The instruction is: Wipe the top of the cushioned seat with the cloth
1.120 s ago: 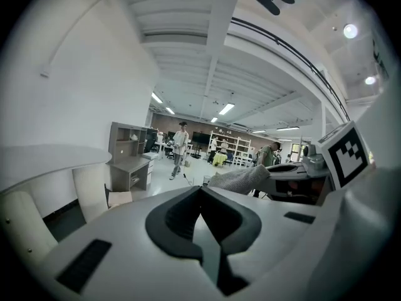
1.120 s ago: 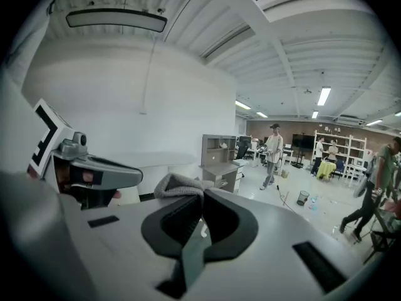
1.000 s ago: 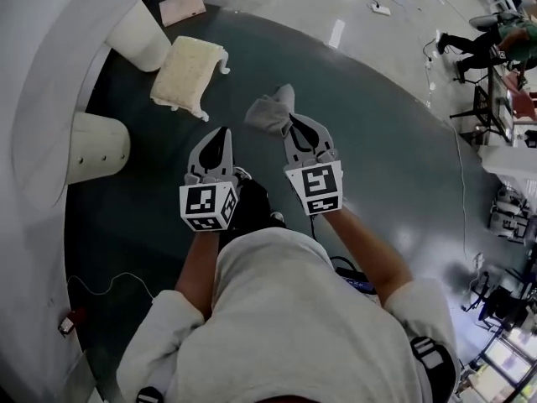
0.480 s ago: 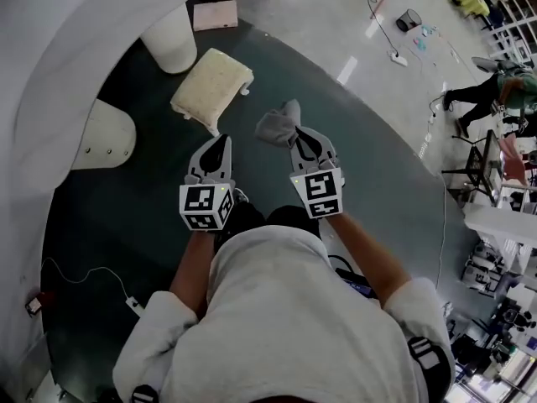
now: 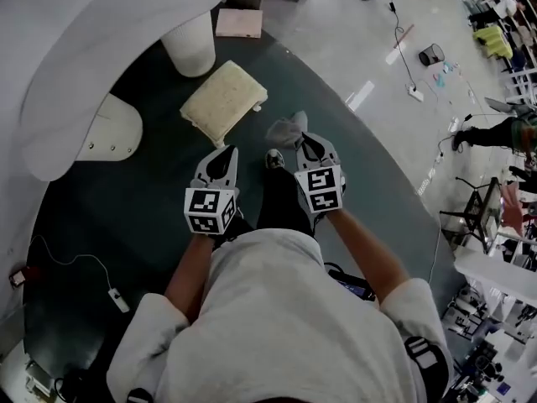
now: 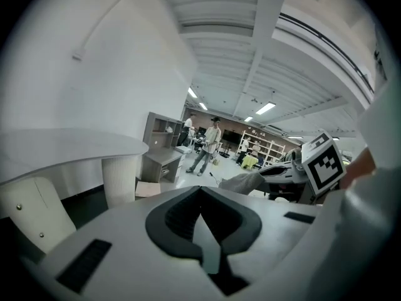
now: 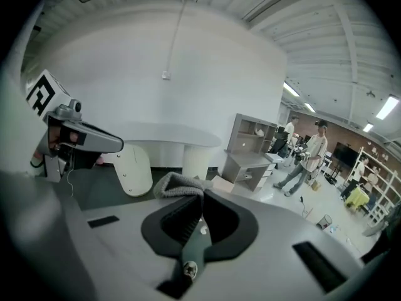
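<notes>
I am looking down over the person's shoulders. The left gripper (image 5: 224, 154) is pointing forward with its jaws fully together. Its own view is showing the pads meeting with nothing between them.

The right gripper (image 5: 300, 141) is pointing the same way just beside it, with a small gap between the two. Its jaws are pinching the cloth (image 5: 286, 128), and in the right gripper view the grey cloth is bunching up over the jaw tips.

The cloth is hanging off the seat (image 5: 223, 101), showing just right of the seat's near corner in the head view. The cream seat is standing on the dark floor (image 5: 143, 200) ahead of both grippers. It is near the white pillar (image 5: 191, 44) and the curved white tabletop (image 5: 75, 49) on the left. Neither gripper is touching the seat.

A pink box (image 5: 239, 23) is lying just beyond the pillar. A shoe (image 5: 274, 159) is showing between the grippers. A cable (image 5: 84, 267) is trailing across the floor at lower left. A person (image 7: 313, 152) is standing well away in the hall, near grey shelving.
</notes>
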`<state>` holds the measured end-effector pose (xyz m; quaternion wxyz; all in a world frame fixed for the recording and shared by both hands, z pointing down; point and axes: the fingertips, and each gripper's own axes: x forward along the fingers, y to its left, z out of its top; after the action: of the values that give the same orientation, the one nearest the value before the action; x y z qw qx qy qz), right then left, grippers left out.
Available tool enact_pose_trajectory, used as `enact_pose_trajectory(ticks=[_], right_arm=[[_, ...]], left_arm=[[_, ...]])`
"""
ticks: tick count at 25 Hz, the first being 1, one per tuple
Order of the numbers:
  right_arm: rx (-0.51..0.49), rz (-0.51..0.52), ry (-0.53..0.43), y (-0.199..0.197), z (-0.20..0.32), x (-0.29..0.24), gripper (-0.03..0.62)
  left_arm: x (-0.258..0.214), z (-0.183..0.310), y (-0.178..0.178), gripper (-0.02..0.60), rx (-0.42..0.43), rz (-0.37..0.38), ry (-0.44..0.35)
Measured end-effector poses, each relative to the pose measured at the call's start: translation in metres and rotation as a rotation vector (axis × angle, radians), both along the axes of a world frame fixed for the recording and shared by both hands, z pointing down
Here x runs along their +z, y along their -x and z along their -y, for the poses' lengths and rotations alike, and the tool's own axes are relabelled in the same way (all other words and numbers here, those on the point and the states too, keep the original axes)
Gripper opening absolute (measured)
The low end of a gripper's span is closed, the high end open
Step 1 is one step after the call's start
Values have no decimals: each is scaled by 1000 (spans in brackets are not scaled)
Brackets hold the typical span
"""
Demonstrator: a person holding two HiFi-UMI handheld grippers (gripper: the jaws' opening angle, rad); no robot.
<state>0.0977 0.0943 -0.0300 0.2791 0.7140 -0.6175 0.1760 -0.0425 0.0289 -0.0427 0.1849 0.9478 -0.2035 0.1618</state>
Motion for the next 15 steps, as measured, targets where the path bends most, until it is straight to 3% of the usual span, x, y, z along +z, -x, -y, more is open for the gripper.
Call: enact_pose_trajectory(ticks=[4, 10, 15], right_arm=[[-80, 3, 3, -44, 32, 12, 15], [-213, 18, 29, -123, 85, 26, 15], [-279, 50, 106, -171, 110, 80, 15]], left_arm=[[14, 28, -40, 14, -75, 27, 26], [39, 51, -106, 14, -164, 56, 133], [87, 63, -157, 14, -213, 79, 243]])
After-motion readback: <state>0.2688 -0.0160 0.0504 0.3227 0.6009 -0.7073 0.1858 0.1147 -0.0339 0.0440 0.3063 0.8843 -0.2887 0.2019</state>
